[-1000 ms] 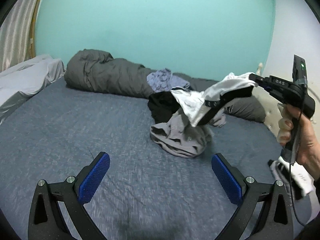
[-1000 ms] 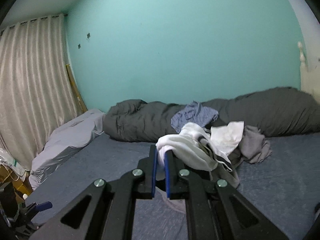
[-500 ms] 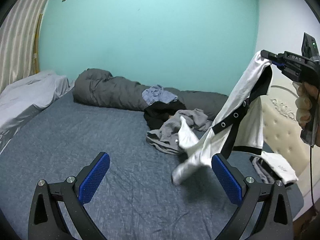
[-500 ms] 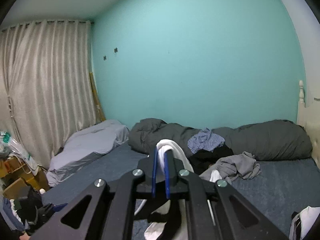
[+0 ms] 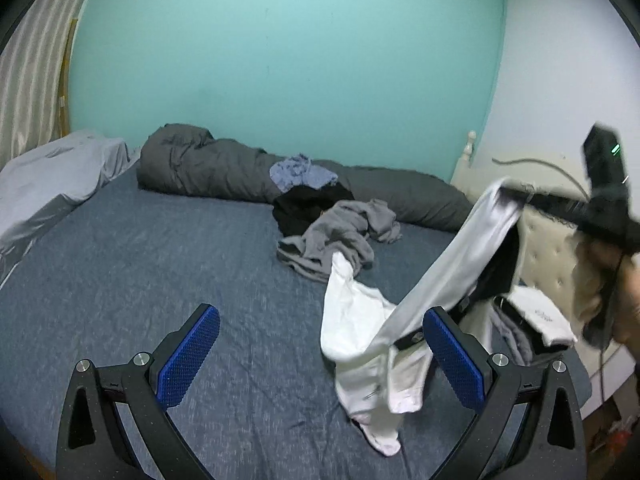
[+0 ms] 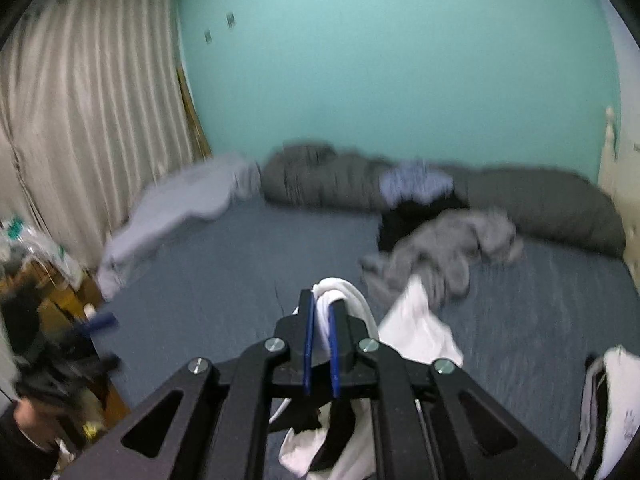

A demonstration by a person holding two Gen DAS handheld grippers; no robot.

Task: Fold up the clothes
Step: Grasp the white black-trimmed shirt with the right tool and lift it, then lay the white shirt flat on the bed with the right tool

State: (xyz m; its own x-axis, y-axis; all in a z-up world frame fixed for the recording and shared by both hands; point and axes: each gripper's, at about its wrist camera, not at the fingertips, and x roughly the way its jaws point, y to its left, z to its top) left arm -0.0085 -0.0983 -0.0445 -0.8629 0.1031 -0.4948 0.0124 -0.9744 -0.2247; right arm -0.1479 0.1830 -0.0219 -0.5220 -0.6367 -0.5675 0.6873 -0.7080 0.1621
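Note:
A white garment with black trim (image 5: 360,320) hangs from my right gripper (image 6: 322,304), which is shut on its upper edge. In the left wrist view the right gripper (image 5: 520,196) is held high at the right, blurred by motion, with a hand behind it. The garment's lower end drapes onto the blue bed (image 5: 140,260). My left gripper (image 5: 320,314) stands wide open low over the bed, and the garment (image 6: 416,328) hangs just inside its right finger (image 5: 452,356). Nothing is between its pads.
A heap of grey (image 5: 336,236), black (image 5: 304,208) and blue clothes (image 5: 300,172) lies mid-bed against a rolled dark duvet (image 5: 208,168). A folded stack (image 5: 540,316) sits by the cream headboard (image 5: 548,248). Pale bedding (image 5: 52,172) and a curtain (image 6: 80,100) are at the left.
My right gripper has lifted the white garment off the heap and swung it toward the near right; its tail now trails on the bed. The left gripper stays open.

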